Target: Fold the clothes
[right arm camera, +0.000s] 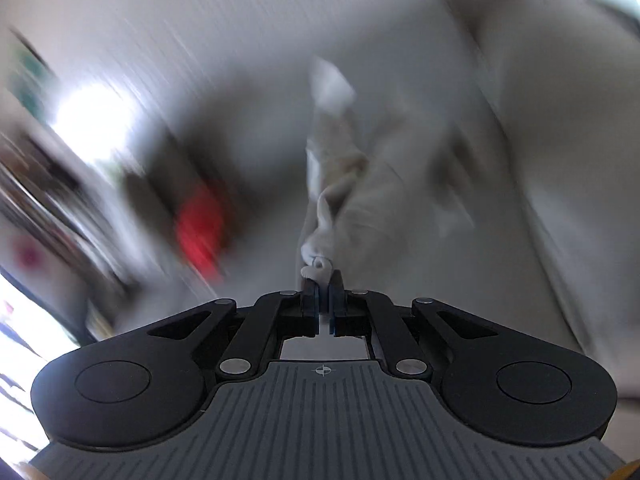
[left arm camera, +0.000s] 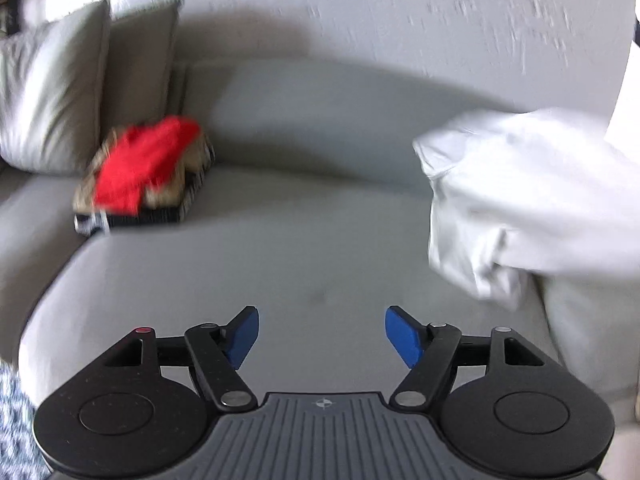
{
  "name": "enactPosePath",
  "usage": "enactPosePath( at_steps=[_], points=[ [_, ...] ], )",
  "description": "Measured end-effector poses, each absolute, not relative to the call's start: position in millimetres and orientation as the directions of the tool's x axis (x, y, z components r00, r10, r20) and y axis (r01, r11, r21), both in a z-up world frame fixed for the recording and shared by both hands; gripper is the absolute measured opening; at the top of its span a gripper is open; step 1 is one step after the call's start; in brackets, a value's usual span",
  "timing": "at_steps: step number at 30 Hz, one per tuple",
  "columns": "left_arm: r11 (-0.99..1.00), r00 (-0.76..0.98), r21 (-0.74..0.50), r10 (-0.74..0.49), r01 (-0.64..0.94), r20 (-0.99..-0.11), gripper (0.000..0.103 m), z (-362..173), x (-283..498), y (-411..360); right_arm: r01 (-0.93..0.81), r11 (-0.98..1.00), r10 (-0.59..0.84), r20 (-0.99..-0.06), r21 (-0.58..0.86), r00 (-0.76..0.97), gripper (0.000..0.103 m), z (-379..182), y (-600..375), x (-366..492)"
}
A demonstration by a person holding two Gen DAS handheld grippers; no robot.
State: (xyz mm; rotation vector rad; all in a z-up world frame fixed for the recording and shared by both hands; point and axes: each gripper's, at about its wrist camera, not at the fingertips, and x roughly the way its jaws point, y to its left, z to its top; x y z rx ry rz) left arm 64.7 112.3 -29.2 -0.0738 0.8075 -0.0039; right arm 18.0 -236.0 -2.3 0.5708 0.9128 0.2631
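- Stack of folded clothes (left arm camera: 144,184), red garment on top: left on the grey fabric sofa (left arm camera: 304,248), beside grey cushions (left arm camera: 52,96).
- Left gripper (left arm camera: 322,336): blue-padded jaws spread wide, empty.
- Crumpled white cloth garment (left arm camera: 520,200): hanging at right.
- Right gripper (right arm camera: 323,300): jaws pinched together on the white garment's edge (right arm camera: 320,270); view blurred.

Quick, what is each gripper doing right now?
Left gripper: open, holding nothing.
Right gripper: shut on the white garment.
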Motion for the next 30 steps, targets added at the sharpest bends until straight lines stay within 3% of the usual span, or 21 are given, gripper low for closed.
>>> enactPosePath(
  at_steps=[2,4,6,7,14,16,22,30],
  points=[
    [0.997,0.632,-0.079,-0.070,0.013,-0.772,0.070,-46,55,101,0.142,0.851,0.385,-0.784,0.506,0.486,0.015,-45,-245,7],
    [0.995,0.582,-0.086,-0.097,0.047,-0.807,0.070,-62,48,88,0.195,0.847,0.353,-0.798,0.495,0.489,0.020,-54,-251,2],
    [0.994,0.552,-0.087,-0.108,0.063,-0.827,0.069,-75,46,73,0.220,0.838,0.333,-0.788,0.499,0.518,0.044,-54,-254,-3],
    [0.994,0.540,-0.092,-0.112,0.064,-0.834,0.069,-79,47,66,0.226,0.835,0.323,-0.780,0.501,0.535,0.047,-52,-255,-5],
    [0.974,0.563,-0.170,-0.227,0.153,-0.795,0.061,-75,75,9,0.244,0.805,0.321,-0.743,0.541,0.587,0.048,-50,-271,12],
    [0.968,0.571,-0.179,-0.250,0.178,-0.782,0.049,-69,83,-12,0.258,0.793,0.322,-0.739,0.552,0.591,0.048,-60,-279,13],
    [0.968,0.556,-0.033,-0.171,0.249,-0.813,0.058,-76,124,-85,0.297,0.742,0.349,-0.724,0.601,0.594,0.048,-77,-296,15],
    [0.971,0.514,0.015,-0.114,0.239,-0.851,0.060,-88,138,-98,0.315,0.722,0.362,-0.724,0.616,0.587,0.051,-85,-304,14]
  ],
)
